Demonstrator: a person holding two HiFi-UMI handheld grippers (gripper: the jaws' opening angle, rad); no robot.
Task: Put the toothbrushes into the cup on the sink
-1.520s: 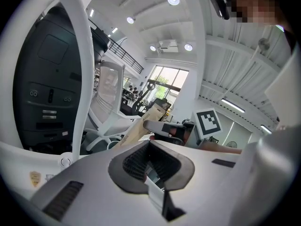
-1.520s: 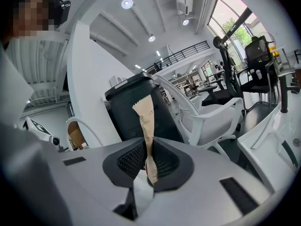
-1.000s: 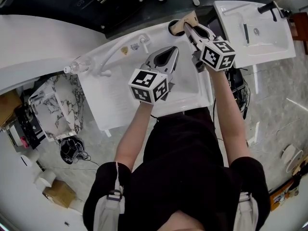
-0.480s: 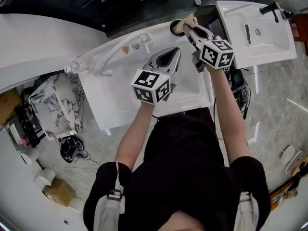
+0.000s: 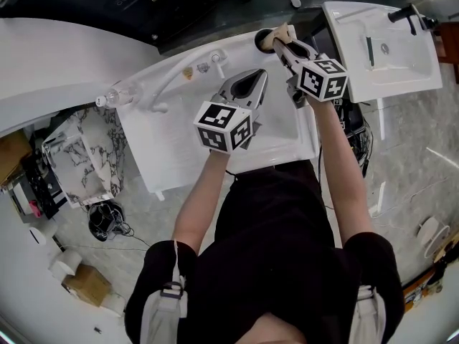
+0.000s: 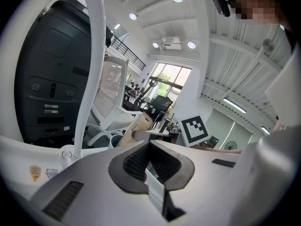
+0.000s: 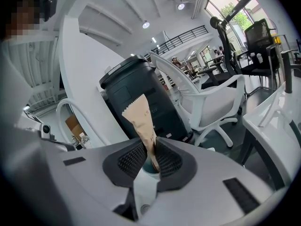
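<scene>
A toothbrush in a brown paper packet (image 5: 281,34) (image 7: 140,119) stands upright in my right gripper (image 5: 284,43) (image 7: 149,155), which is shut on its lower part. The white cup (image 5: 261,41) (image 7: 151,166) sits at the far right corner of the white sink (image 5: 172,149), directly under the packet's bottom end. My left gripper (image 5: 247,86) (image 6: 148,147) hangs over the basin, shut with nothing between its pads. In the left gripper view the packet (image 6: 135,127) and the cup (image 6: 114,139) show beyond the jaws.
A white arched faucet (image 5: 169,83) (image 6: 92,65) rises at the sink's back left, with a clear plastic bottle (image 5: 118,94) beside it. A second sink (image 5: 401,56) stands to the right. A black bin (image 7: 139,93) and a white chair (image 7: 214,102) lie beyond the sink.
The right gripper has edged slightly farther away with the packet, over the cup. The left gripper has hardly moved.
</scene>
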